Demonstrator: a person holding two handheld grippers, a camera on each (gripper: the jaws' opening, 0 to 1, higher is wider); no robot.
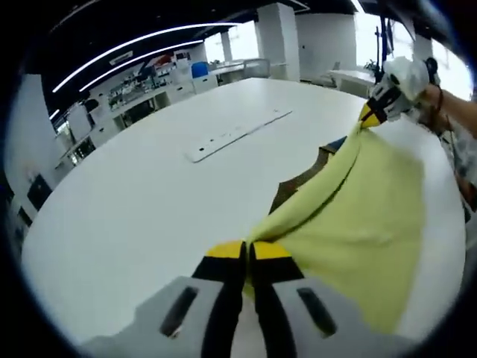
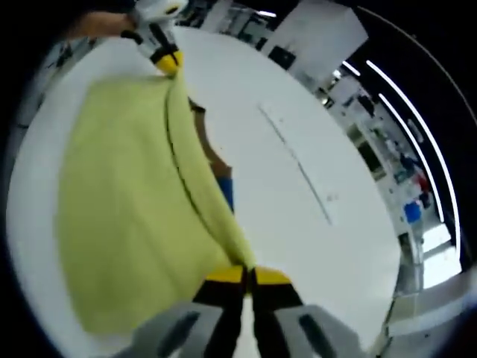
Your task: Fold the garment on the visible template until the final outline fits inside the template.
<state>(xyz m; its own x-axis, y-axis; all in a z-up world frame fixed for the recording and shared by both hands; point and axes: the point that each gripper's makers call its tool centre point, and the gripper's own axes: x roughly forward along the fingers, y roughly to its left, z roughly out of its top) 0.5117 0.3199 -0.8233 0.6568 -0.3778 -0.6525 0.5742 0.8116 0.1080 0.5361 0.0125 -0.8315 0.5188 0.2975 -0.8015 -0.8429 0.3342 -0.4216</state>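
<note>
With both grippers pinching one edge of the yellow garment [image 1: 358,216], left gripper [image 1: 247,250] and right gripper [image 2: 247,274] hold it stretched above the white table [image 1: 134,209]. Looks like mid-fold; the brown template [image 1: 298,183] peeks out underneath, so next that raised edge wants carrying across and laying down within it.

White table [image 1: 134,209]; long white perforated strip [image 1: 237,134] lying flat mid-table.

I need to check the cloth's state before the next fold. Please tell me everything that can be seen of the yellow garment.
The garment is a pale yellow, plain, soft-looking cloth. Both grippers hold it by one edge: the left gripper and the right gripper are each shut on it, so that edge stretches taut between them. The rest hangs and spreads down onto the white table. Under it, a brown and blue template shows partly at its side.
</note>
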